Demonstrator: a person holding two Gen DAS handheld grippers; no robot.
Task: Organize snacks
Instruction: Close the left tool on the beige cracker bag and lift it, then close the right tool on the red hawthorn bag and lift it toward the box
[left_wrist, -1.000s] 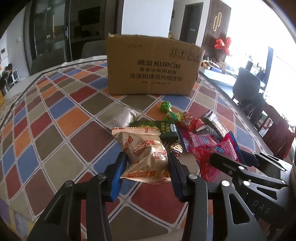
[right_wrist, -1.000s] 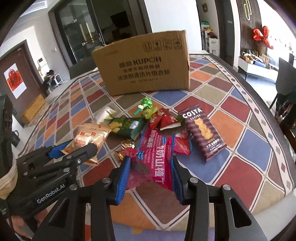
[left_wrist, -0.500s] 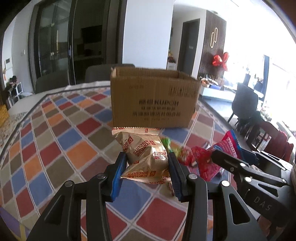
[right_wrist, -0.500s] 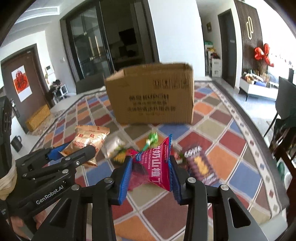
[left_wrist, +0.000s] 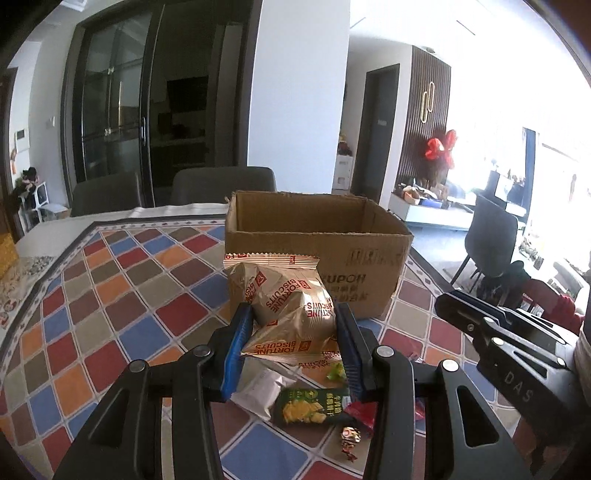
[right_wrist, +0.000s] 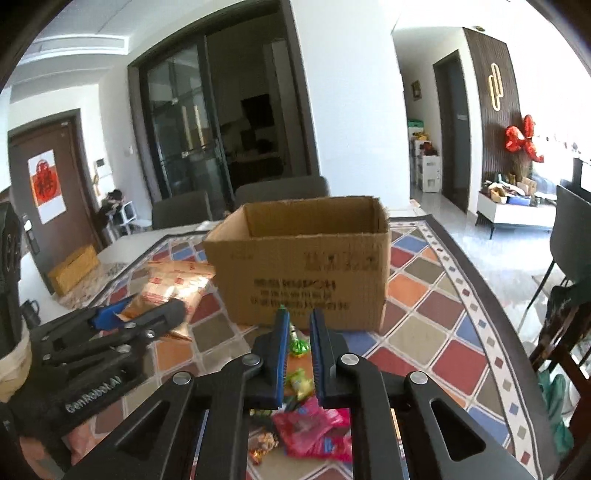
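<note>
My left gripper (left_wrist: 293, 328) is shut on a tan Fortune Biscuits bag (left_wrist: 284, 302) and holds it in the air before the open cardboard box (left_wrist: 317, 254). The bag also shows in the right wrist view (right_wrist: 173, 288), left of the box (right_wrist: 306, 266). My right gripper (right_wrist: 297, 332) is nearly shut with nothing between its blue pads; a pink-red snack packet (right_wrist: 310, 428) lies on the table below it among other snacks. The box looks empty where its inside shows.
Loose snacks lie on the checked tablecloth (left_wrist: 110, 317): a green packet (left_wrist: 314, 406), a white packet (left_wrist: 262, 391), a gold candy (left_wrist: 349, 437), green candies (right_wrist: 299, 345). Grey chairs (left_wrist: 221, 184) stand behind the table. A dark chair (left_wrist: 491, 236) stands at right.
Both grippers rose and moved toward the box, whose open top now shows. The pink-red packet left my right gripper and lies on the table; its jaws closed. The left still holds the biscuit bag.
</note>
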